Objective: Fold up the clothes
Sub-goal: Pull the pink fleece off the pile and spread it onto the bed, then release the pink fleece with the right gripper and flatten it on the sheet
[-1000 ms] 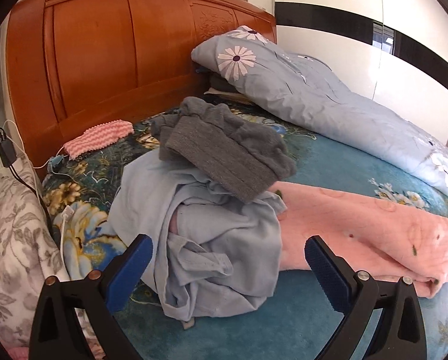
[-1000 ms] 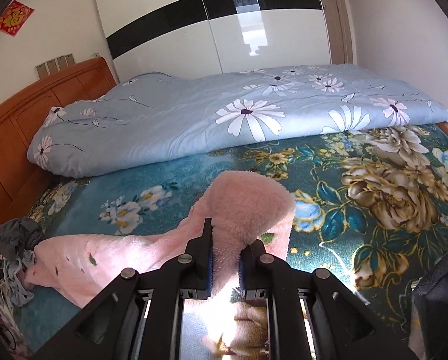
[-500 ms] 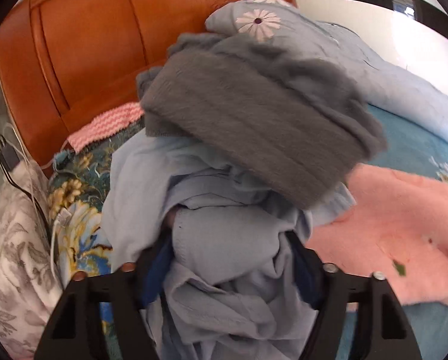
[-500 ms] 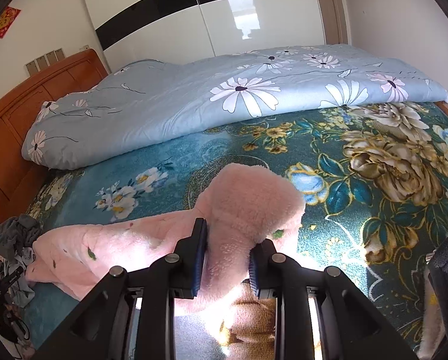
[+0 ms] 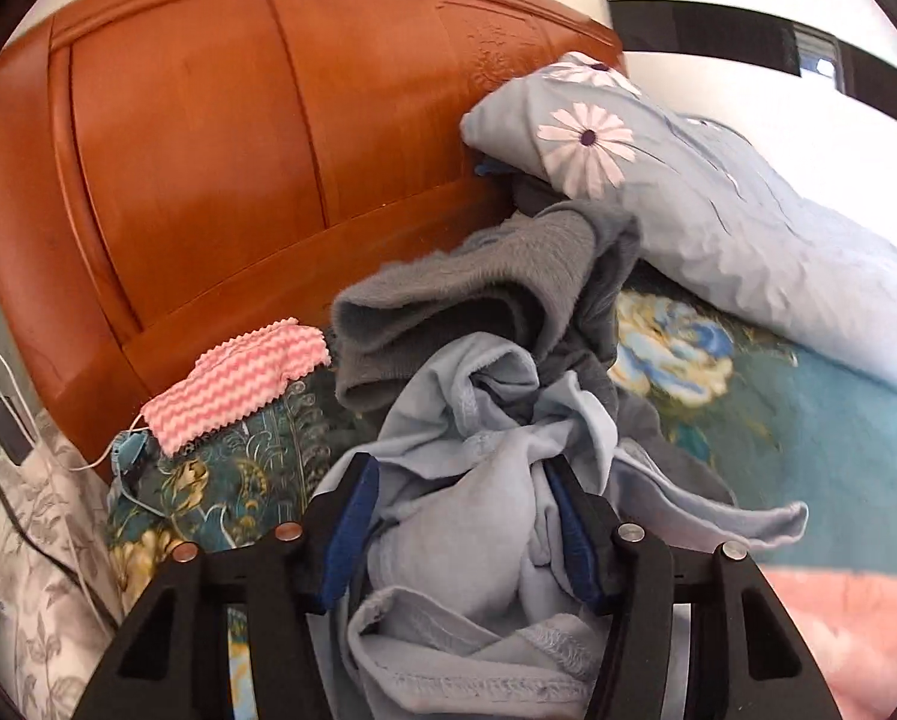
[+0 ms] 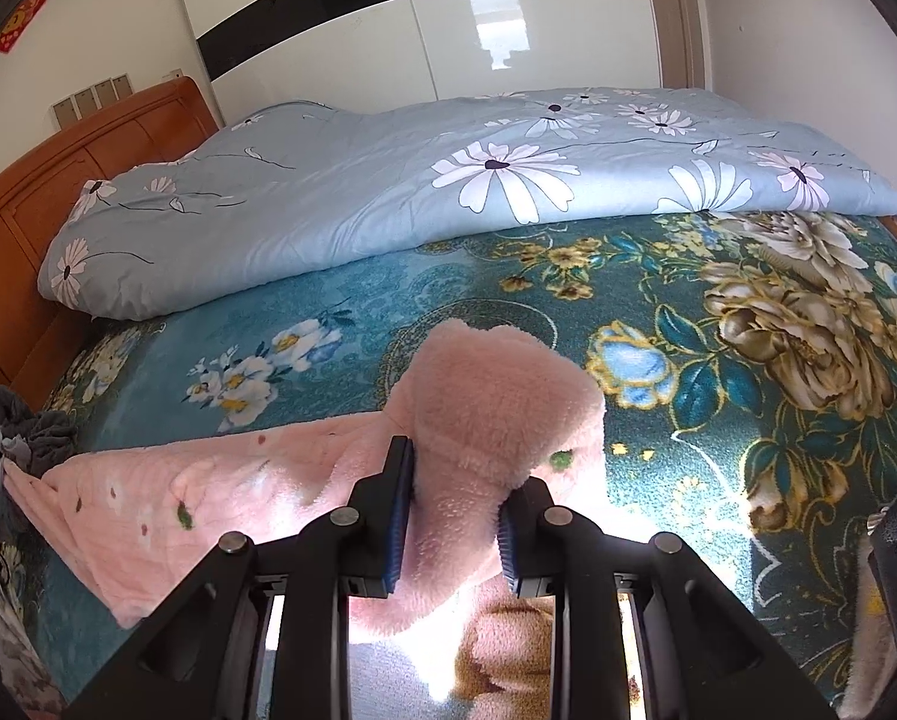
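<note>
My left gripper (image 5: pixel 457 531) is clamped on a bunched light blue garment (image 5: pixel 478 516), its blue pads pressing the cloth from both sides. A grey knit garment (image 5: pixel 478 306) is tangled over the top of that bundle, near the wooden headboard (image 5: pixel 208 150). A pink zigzag cloth (image 5: pixel 238 384) lies beside it on the teal floral bedspread (image 6: pixel 388 300). My right gripper (image 6: pixel 454 516) has its fingers around a fold of the pink fleece garment (image 6: pixel 490 414), which stretches leftward across the bedspread. A daisy-print duvet (image 6: pixel 448 192) lies behind.
</note>
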Tool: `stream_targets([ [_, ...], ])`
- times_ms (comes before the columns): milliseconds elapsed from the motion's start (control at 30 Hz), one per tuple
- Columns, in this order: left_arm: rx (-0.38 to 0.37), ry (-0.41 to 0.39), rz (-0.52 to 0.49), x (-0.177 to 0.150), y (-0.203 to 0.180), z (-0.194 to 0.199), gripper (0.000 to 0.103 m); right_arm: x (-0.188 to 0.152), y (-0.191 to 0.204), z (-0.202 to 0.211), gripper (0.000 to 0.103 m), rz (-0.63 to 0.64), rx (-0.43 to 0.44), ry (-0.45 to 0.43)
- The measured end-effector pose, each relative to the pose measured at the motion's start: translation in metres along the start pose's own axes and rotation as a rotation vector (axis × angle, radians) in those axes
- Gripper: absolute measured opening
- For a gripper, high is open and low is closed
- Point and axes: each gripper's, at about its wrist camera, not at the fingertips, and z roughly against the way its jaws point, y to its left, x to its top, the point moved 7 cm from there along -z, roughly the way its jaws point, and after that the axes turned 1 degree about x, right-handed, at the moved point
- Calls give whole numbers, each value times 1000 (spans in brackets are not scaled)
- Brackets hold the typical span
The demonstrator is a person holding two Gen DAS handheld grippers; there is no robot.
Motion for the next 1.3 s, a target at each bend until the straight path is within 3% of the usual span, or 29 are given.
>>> stream_targets([
  [67,-43,18,83,12,18,-6,60,3,-3,1,26,-16,-1,-15],
  [167,19,47,135,25,48,-12,60,7,-10,-1,22,-45,0,-10],
  [233,86,72,101,27,61,-15,61,10,-15,2,21,-49,-16,-21],
  [333,-30,115,160,19,70,-8,61,13,-24,4,21,-82,-14,-40],
  [400,-106,97,204,14,71,11,61,12,-28,4,20,-108,-8,-42],
  [667,-331,4,147,-23,17,111,69,39,-22,51,13,-84,-30,-193],
  [767,-384,4,125,-43,0,141,69,53,-28,73,12,-51,-66,-230],
  [867,-395,16,85,-69,-15,159,71,47,-36,75,13,-41,-81,-212],
  [1033,-380,109,5,-111,-36,151,72,34,-48,76,13,-26,-104,-175],
  [1167,-402,151,-23,-115,-64,130,72,24,-57,77,13,-14,-122,-146],
  [1300,-376,226,-94,-117,-94,95,72,13,-63,78,15,3,-134,-118],
])
